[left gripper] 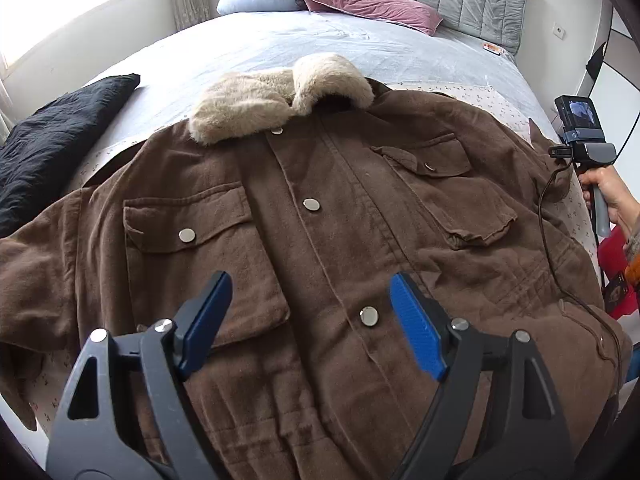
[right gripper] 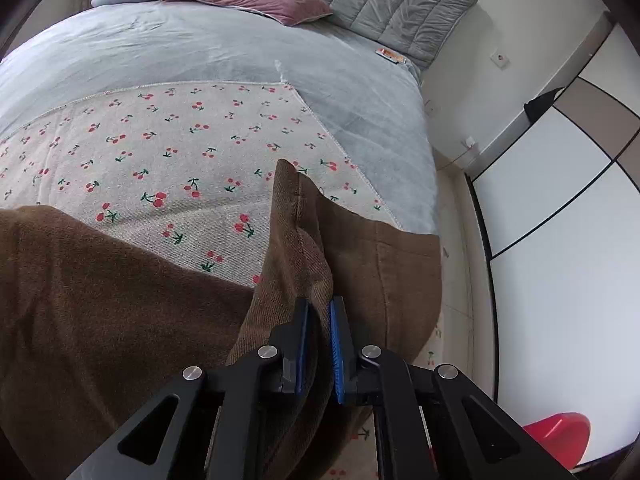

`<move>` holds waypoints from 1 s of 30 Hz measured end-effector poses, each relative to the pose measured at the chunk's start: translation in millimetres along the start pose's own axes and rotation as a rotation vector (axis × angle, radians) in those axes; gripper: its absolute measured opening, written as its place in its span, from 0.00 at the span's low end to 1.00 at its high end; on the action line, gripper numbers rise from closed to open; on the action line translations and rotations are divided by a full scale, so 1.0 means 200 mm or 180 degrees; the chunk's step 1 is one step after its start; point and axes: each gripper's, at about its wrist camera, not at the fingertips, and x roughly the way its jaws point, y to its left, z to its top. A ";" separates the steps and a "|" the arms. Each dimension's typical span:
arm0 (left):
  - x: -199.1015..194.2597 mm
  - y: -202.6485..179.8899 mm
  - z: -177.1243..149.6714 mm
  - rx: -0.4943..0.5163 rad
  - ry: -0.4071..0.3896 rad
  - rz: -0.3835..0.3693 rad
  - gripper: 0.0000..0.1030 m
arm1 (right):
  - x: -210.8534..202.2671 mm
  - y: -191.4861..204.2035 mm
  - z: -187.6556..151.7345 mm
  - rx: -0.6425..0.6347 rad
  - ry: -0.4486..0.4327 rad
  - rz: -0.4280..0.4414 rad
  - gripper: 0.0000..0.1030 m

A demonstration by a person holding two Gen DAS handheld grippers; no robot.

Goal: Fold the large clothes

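Observation:
A large brown jacket [left gripper: 320, 220] with a beige fur collar [left gripper: 276, 102] lies front up and buttoned on the bed. My left gripper [left gripper: 310, 300] is open and hovers over the jacket's lower front, near a snap button [left gripper: 369, 317]. My right gripper [right gripper: 319, 316] is shut on a fold of the jacket's brown sleeve [right gripper: 296, 240] at the bed's right edge, with the fabric raised into a ridge. The right gripper's body [left gripper: 580, 136] and the hand that holds it show at the right edge of the left wrist view.
A cherry-print cloth [right gripper: 160, 152] lies under the jacket on the pale blue bed cover [right gripper: 200, 48]. A black garment [left gripper: 52, 140] lies at left. Pink pillows [left gripper: 368, 4] and folded bedding are at the grey headboard. A wardrobe [right gripper: 560, 220] and a red object [right gripper: 560, 436] stand at right.

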 end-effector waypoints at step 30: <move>0.20 -0.28 0.56 0.0703 0.0012 0.0199 0.79 | -0.38 -0.61 -0.22 -0.0458 -0.0492 0.1227 0.60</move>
